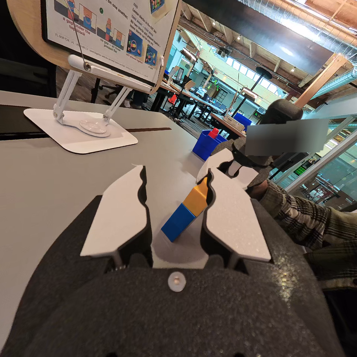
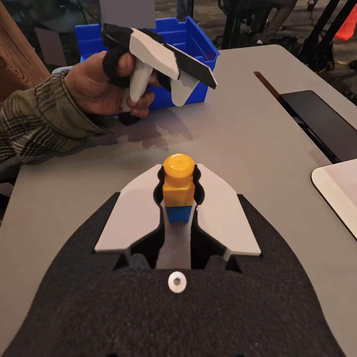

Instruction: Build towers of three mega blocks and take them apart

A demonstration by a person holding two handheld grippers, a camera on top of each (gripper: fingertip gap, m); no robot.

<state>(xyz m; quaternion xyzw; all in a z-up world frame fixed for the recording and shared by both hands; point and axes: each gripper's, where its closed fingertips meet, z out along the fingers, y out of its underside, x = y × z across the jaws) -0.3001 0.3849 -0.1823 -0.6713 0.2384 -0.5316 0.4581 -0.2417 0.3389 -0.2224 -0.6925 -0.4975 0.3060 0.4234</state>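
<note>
The right gripper (image 2: 178,178) clamps the orange plastic block (image 2: 178,186) stacked on the blue plastic block (image 2: 178,214); the left gripper (image 1: 176,174) gapes wide, the stack toward its four o'clock.

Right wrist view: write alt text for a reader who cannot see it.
The right claw grips an orange block stacked on a blue block above a grey table. Beyond, a hand holds the left claw before a blue bin.
</note>
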